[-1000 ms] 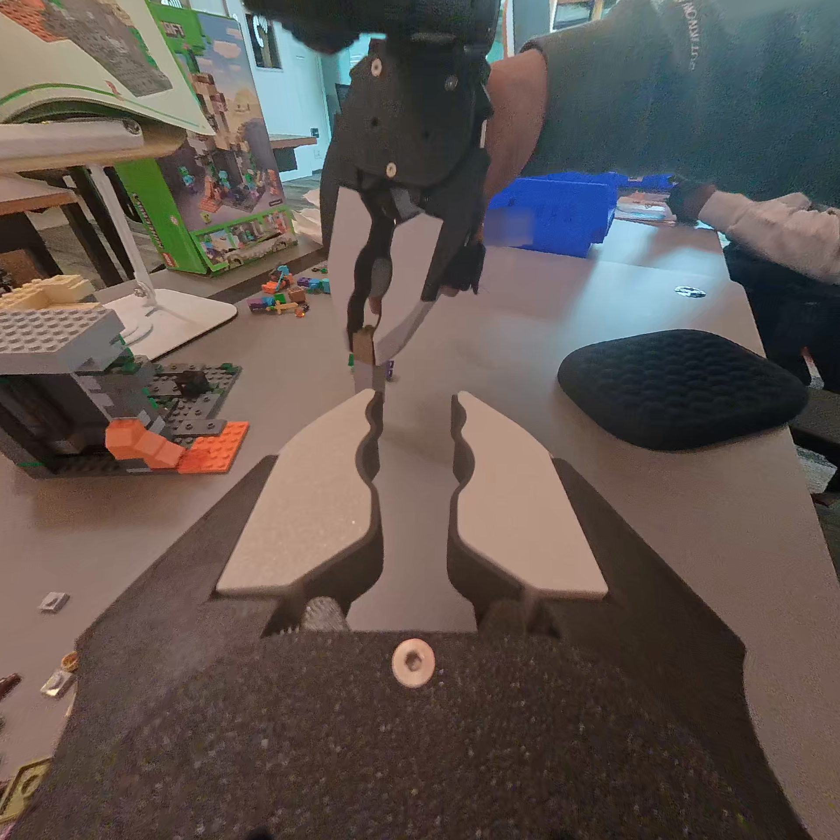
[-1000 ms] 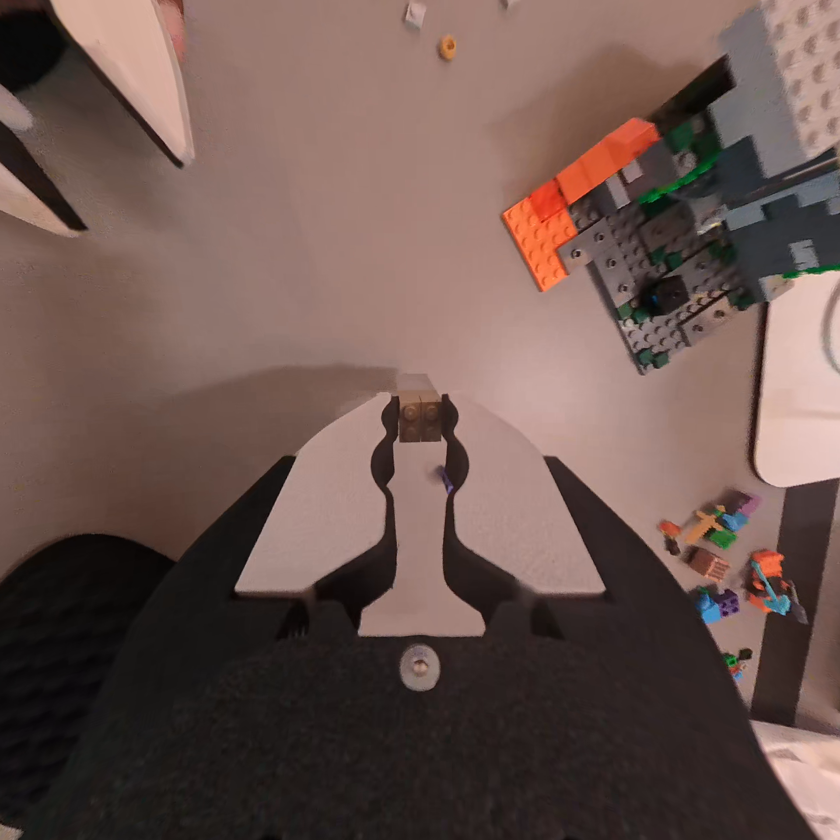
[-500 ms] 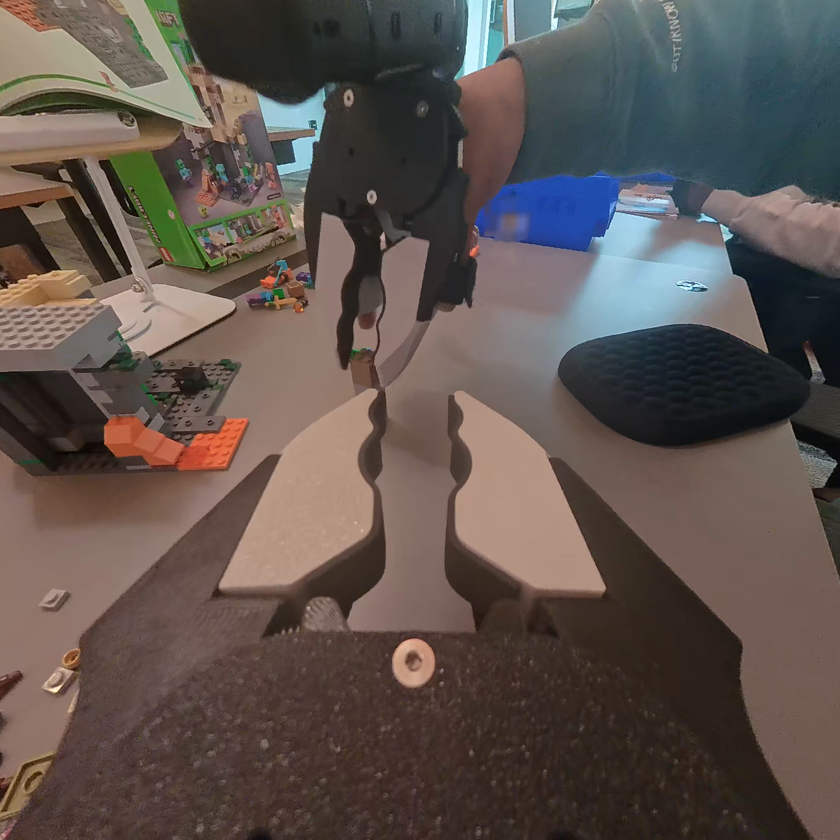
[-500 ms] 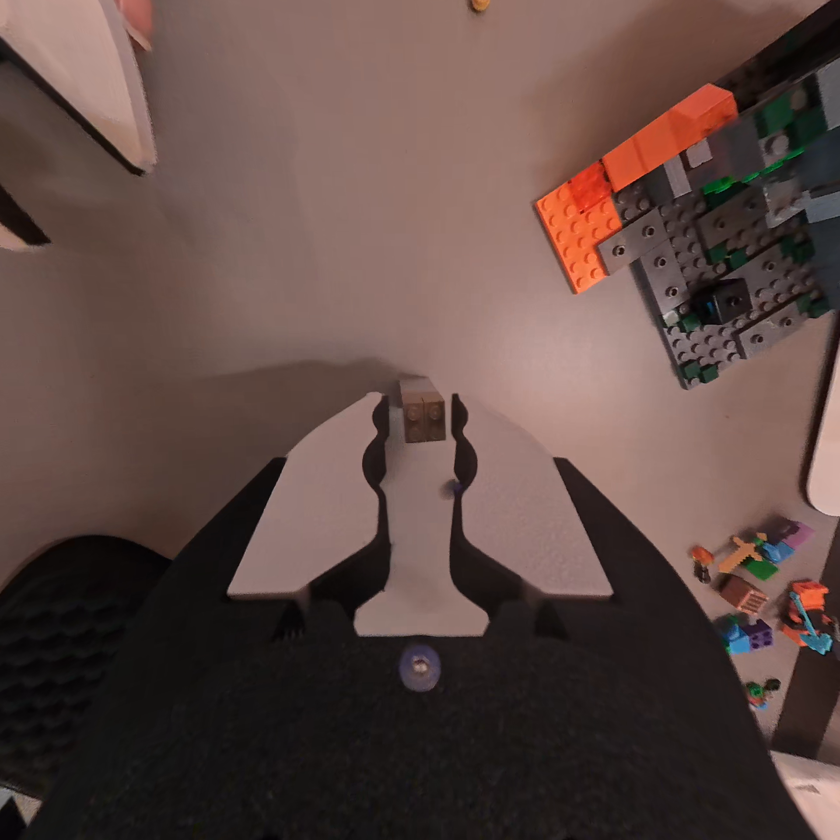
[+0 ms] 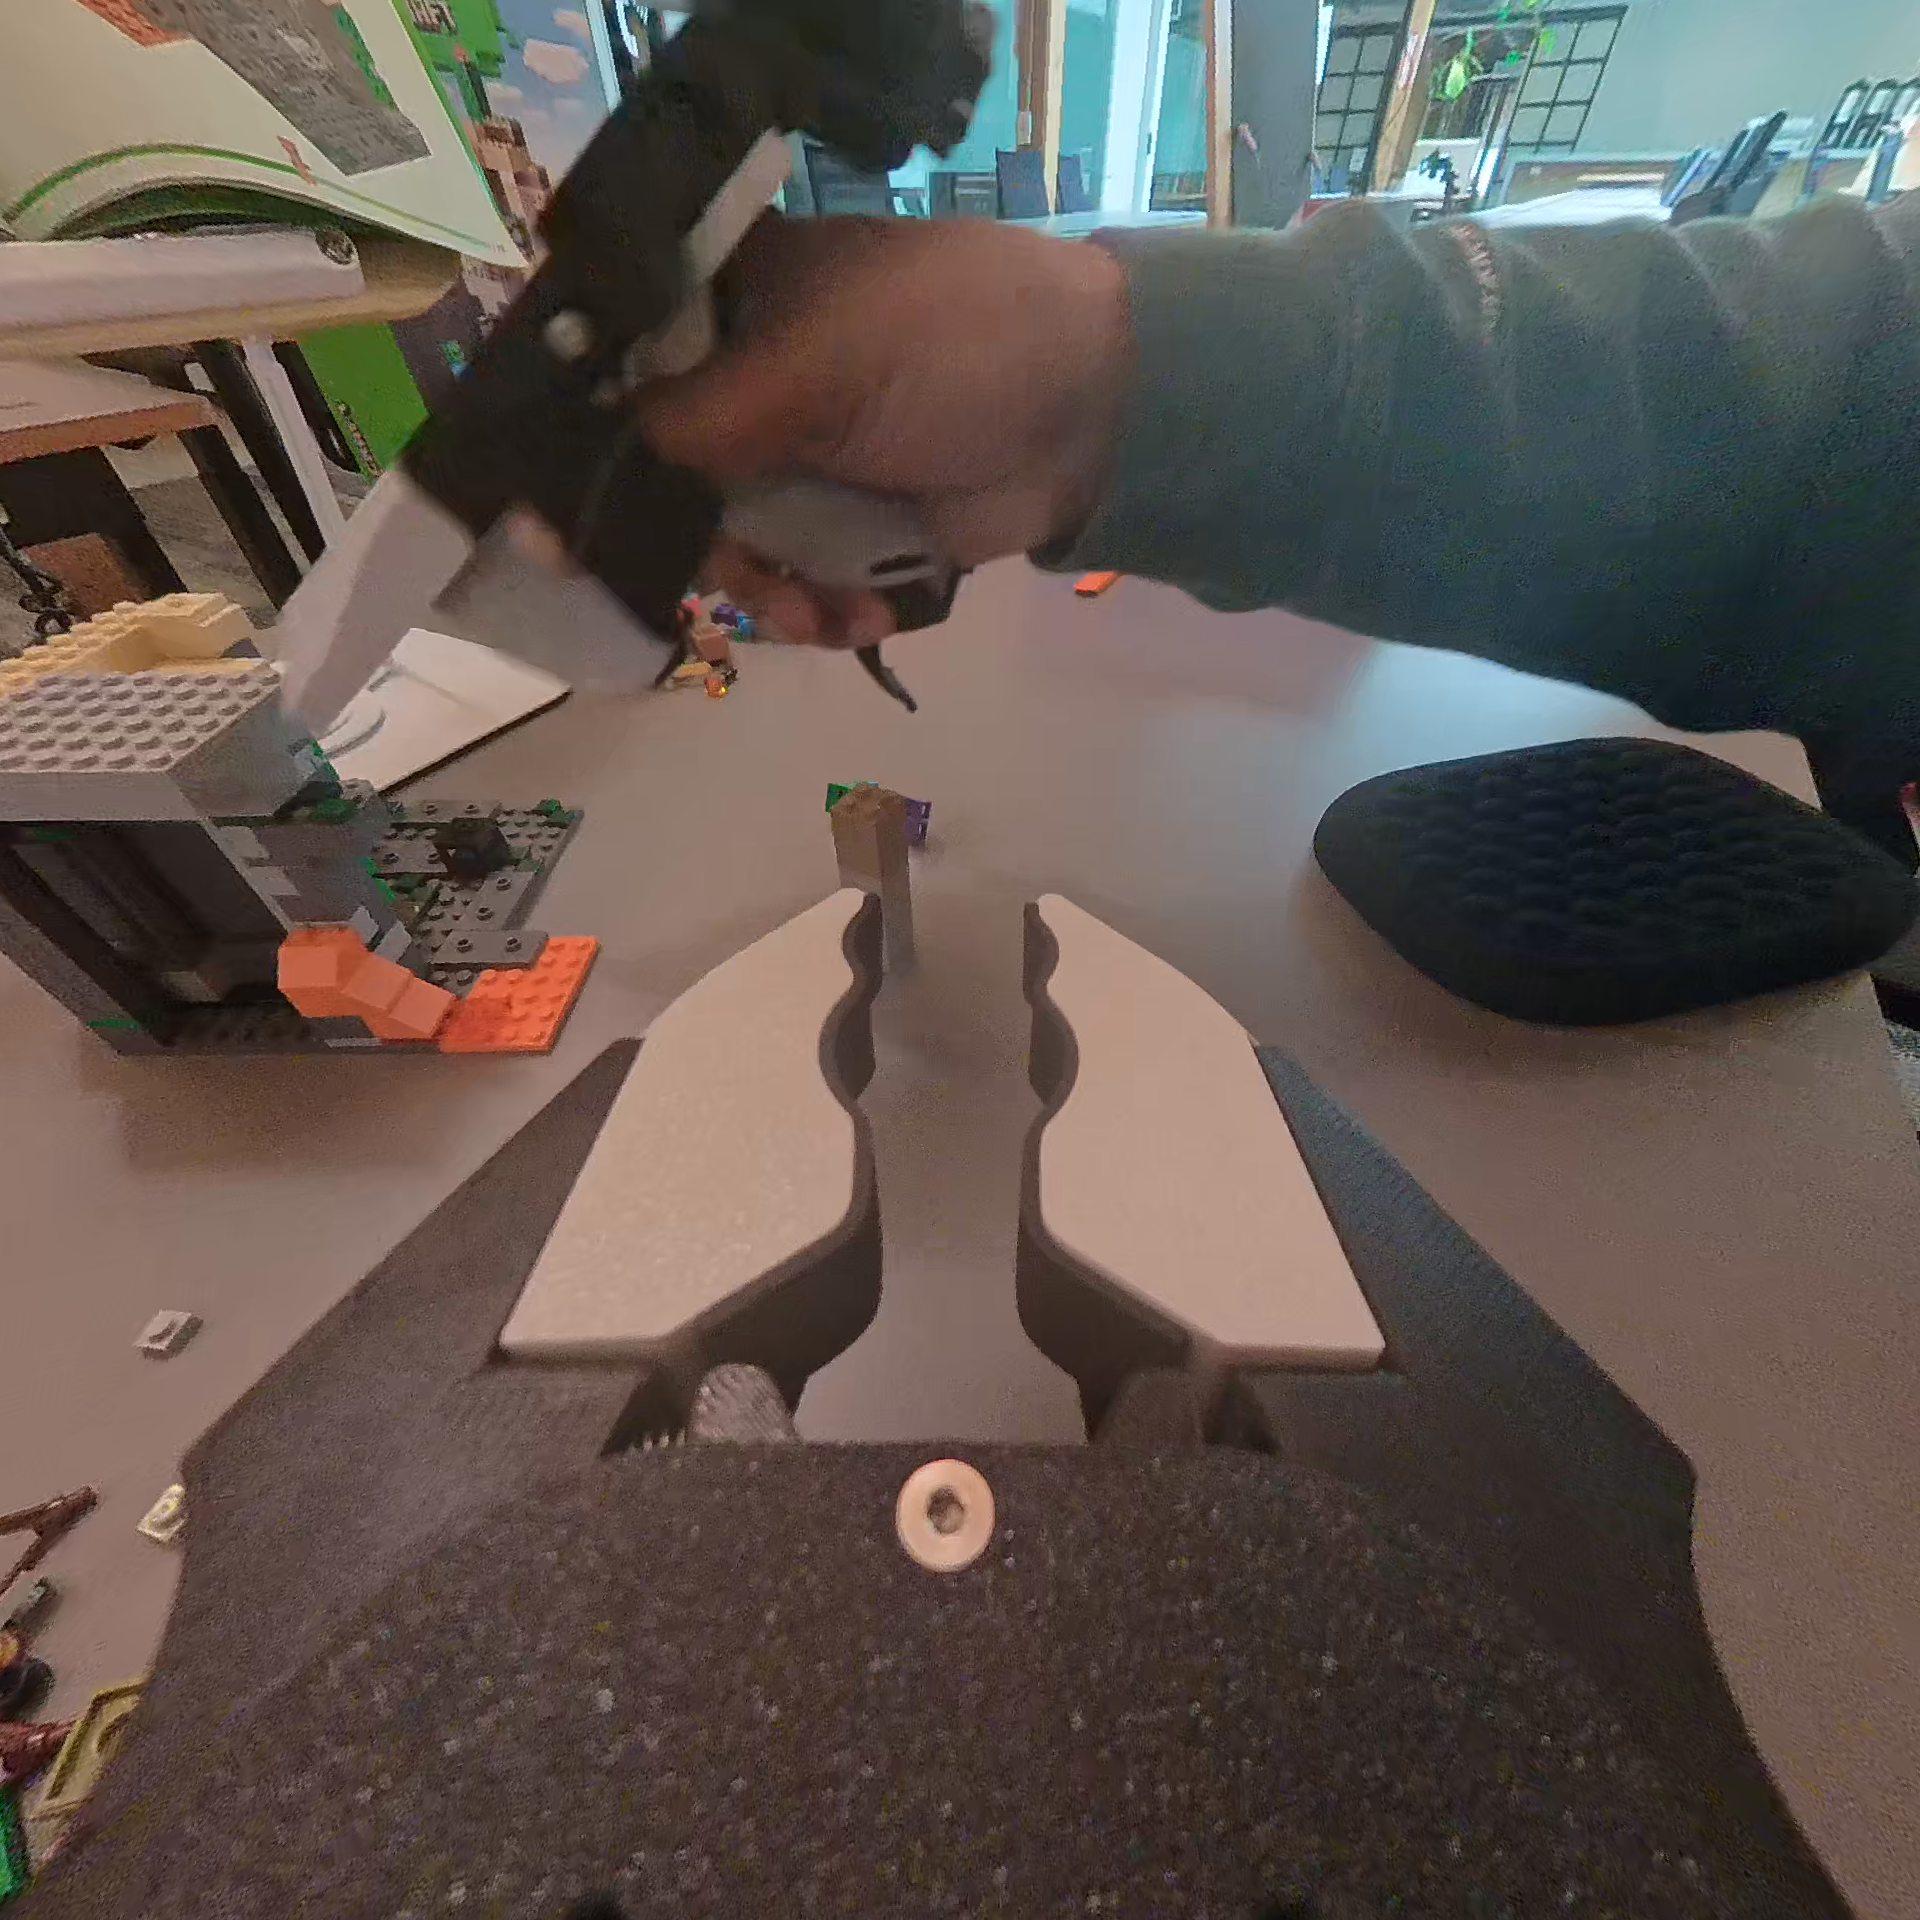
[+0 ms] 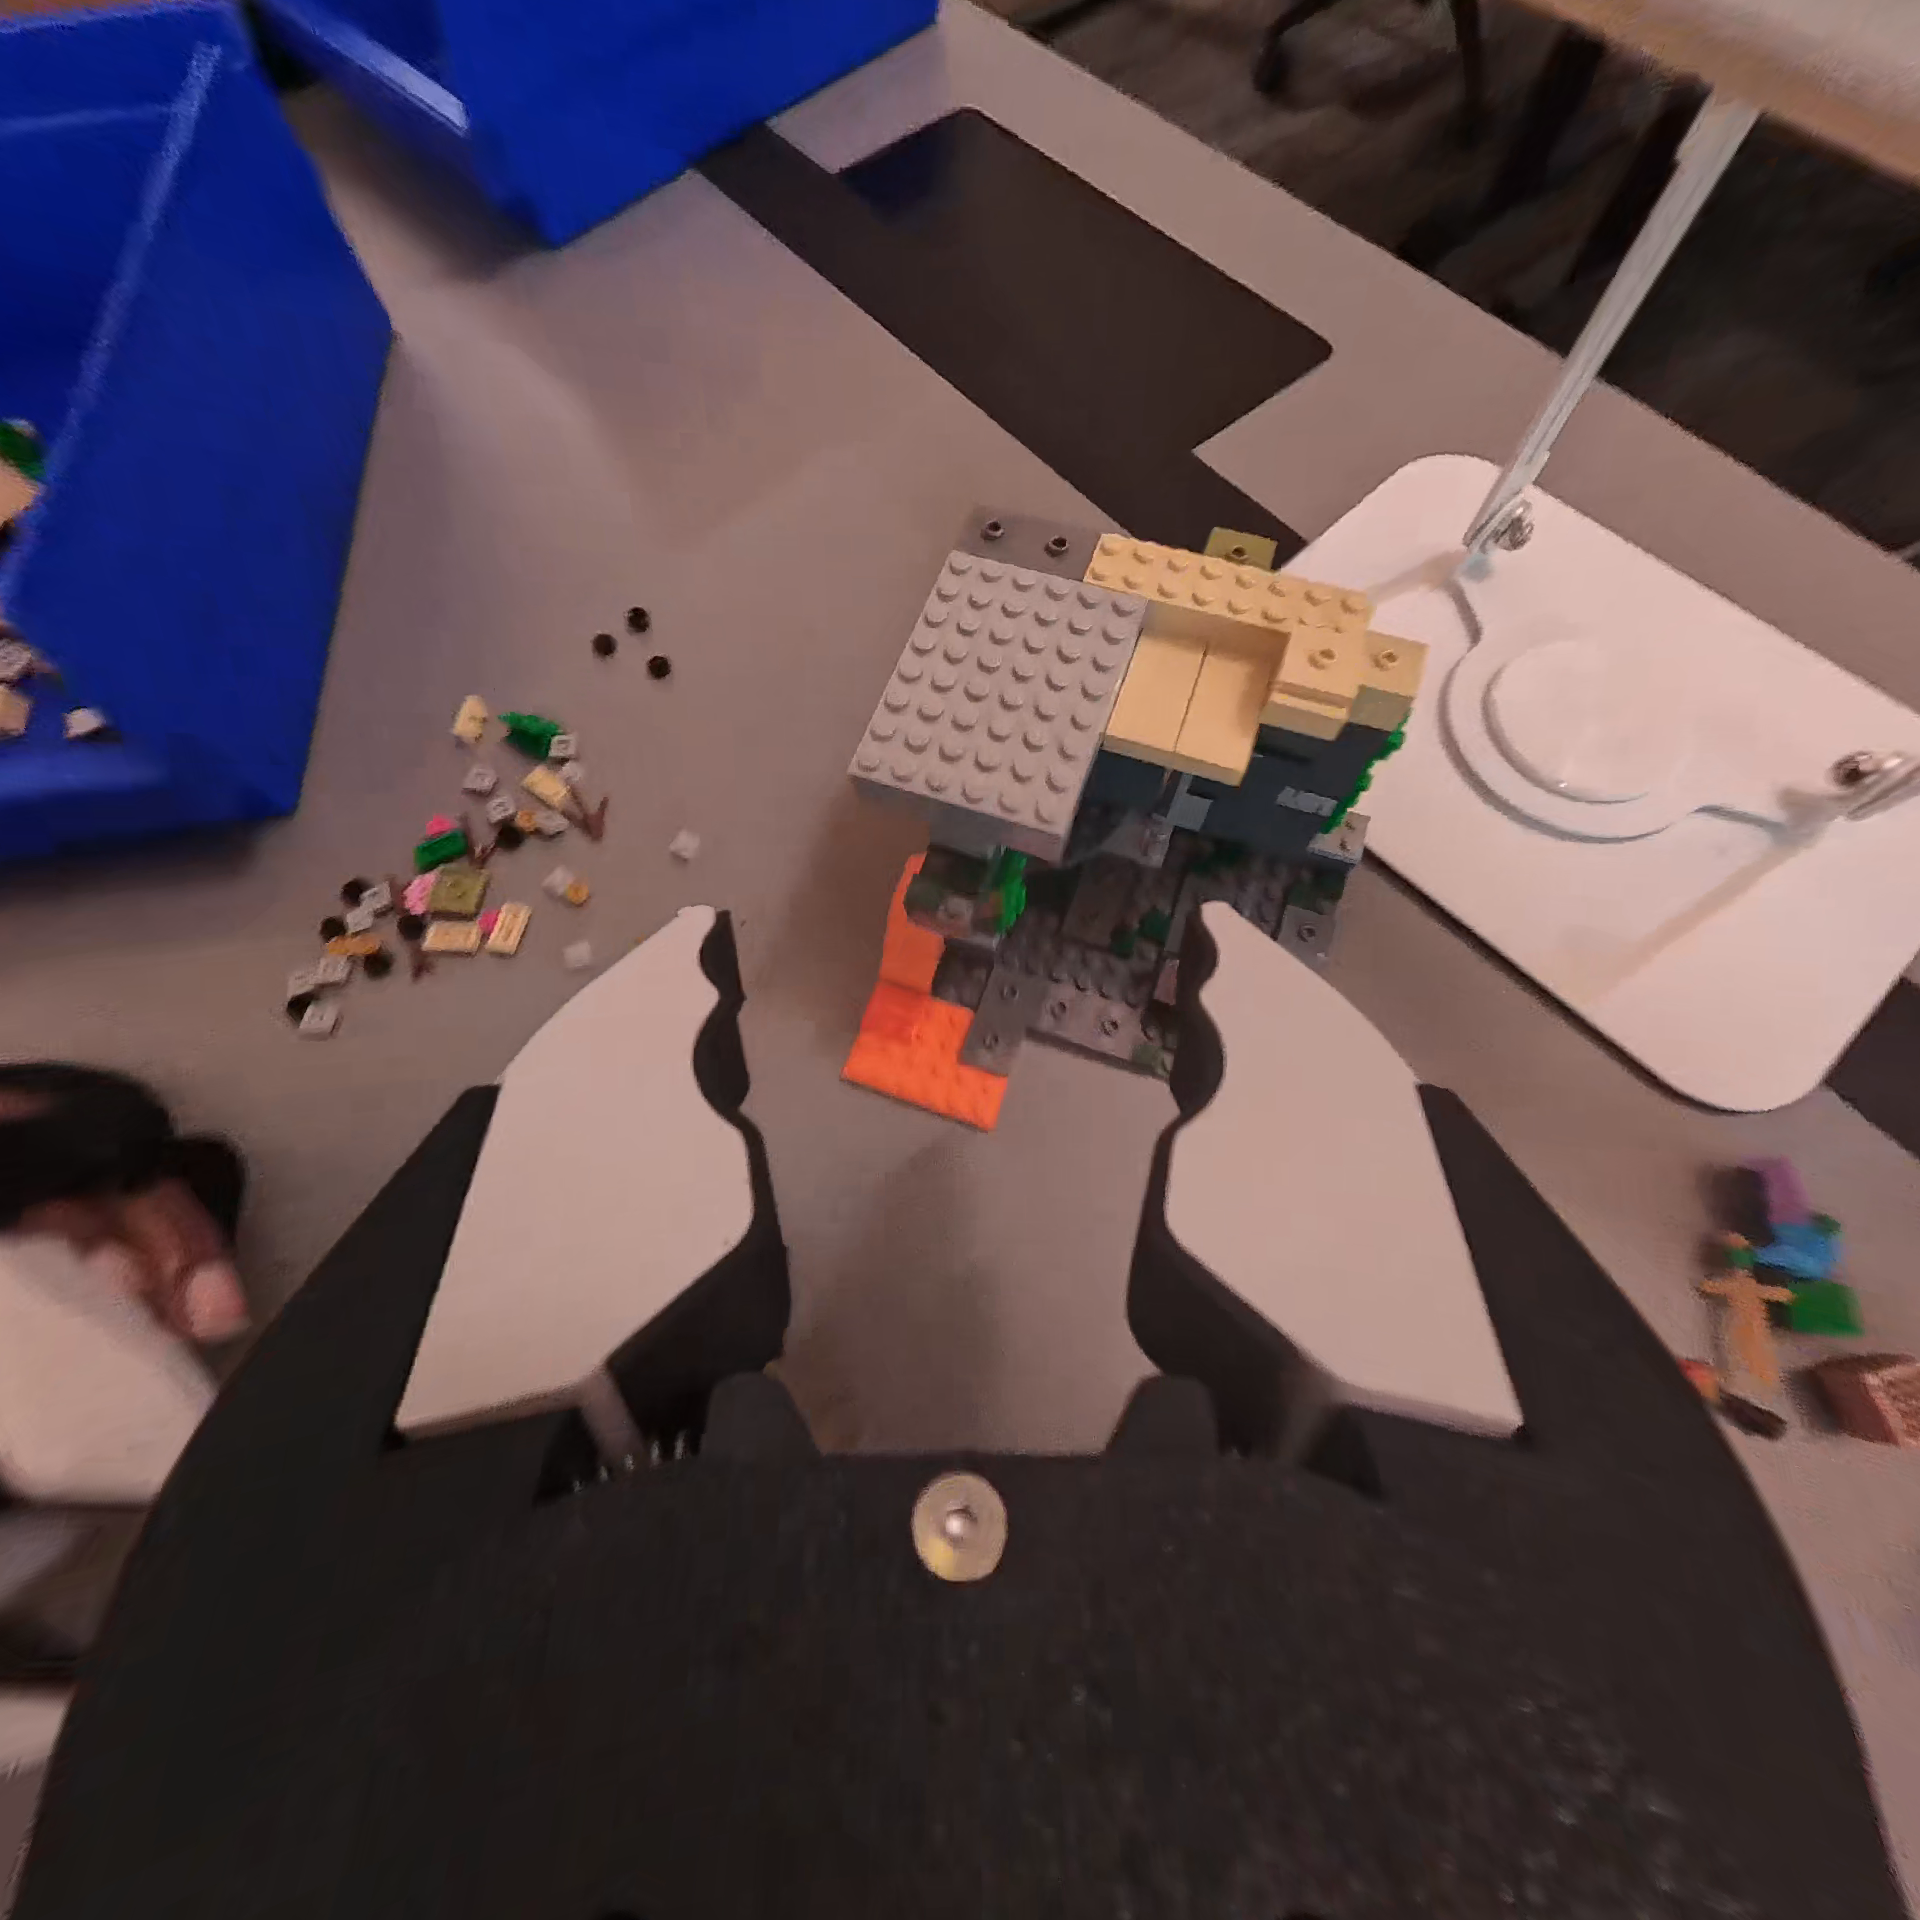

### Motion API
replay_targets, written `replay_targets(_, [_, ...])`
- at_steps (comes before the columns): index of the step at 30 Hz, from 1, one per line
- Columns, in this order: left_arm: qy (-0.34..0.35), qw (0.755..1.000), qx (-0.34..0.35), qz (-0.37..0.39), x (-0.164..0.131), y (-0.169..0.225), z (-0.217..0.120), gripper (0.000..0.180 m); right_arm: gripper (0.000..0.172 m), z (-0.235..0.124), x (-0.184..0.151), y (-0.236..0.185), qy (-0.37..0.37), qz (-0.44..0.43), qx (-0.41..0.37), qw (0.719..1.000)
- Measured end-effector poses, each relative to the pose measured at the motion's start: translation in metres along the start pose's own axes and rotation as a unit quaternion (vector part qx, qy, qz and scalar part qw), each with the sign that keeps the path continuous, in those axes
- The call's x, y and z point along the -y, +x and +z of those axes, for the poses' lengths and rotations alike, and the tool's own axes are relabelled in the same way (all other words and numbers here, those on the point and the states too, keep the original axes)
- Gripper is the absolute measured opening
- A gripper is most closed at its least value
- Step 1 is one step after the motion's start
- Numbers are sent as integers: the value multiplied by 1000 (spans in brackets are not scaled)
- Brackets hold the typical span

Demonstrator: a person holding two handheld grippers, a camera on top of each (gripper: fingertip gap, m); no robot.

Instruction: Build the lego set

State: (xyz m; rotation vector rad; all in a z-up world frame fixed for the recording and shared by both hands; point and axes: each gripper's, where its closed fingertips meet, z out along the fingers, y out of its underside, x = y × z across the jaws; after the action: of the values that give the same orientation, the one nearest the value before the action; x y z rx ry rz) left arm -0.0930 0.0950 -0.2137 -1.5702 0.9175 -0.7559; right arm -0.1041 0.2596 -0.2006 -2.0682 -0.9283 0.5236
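Your right gripper (image 6: pixel 961 935) hovers over the brick model (image 6: pixel 1101 790), its fingers (image 6: pixel 644 1039) spread wide and holding nothing. Your left gripper (image 5: pixel 940 914) has its fingers (image 5: pixel 748 1091) part open around bare air; a small tan brick stack (image 5: pixel 873 862) stands upright just beyond the tip of the left-hand finger, untouched as far as I can tell. The grey worktop (image 5: pixel 1247 831) also carries loose pieces (image 6: pixel 436 883), blue bins (image 6: pixel 187 468) and a black pad (image 5: pixel 1600 873); an office lies behind.

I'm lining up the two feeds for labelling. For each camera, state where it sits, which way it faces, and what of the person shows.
Left wrist view: low behind the left gripper, facing level across the table at a brown brick column; a hand holds the right gripper.
Right wrist view: behind the open right gripper, looking down on the brick building; blurred fingers at left.
Shared: the building, white stand base, table.
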Motion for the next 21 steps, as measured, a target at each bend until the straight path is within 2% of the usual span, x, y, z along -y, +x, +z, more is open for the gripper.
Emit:
replay_targets(2, [2,1000,0,-3,0,-1,0,25,91,23,-1,-3,-23,8,-16,1000])
replay_targets(5, [11,1000,-1,-14,2,-2,-3,24,93,45,6,-4,-37,7,-38,999])
replay_targets(7, [14,1000,-3,-18,3,-3,-4,24,83,52,9,-2,-49,14,-48,998])
replay_targets(9, [14,1000,-4,-18,3,-2,-4,23,62,55,8,2,-60,8,-56,997])
replay_targets(11, [14,1000,-6,-15,4,-1,-5,23,57,53,7,3,-64,-3,-42,997])
replay_targets(14, [16,1000,-7,-10,5,0,-6,22,57,44,1,1,-74,-54,5,996])
replay_targets(16, [15,1000,-9,-10,5,1,-6,22,56,36,-5,-4,-74,-120,68,988])
replay_targets(21, [14,1000,-9,-4,4,2,-5,21,56,-1,-32,-21,-78,-264,239,931])
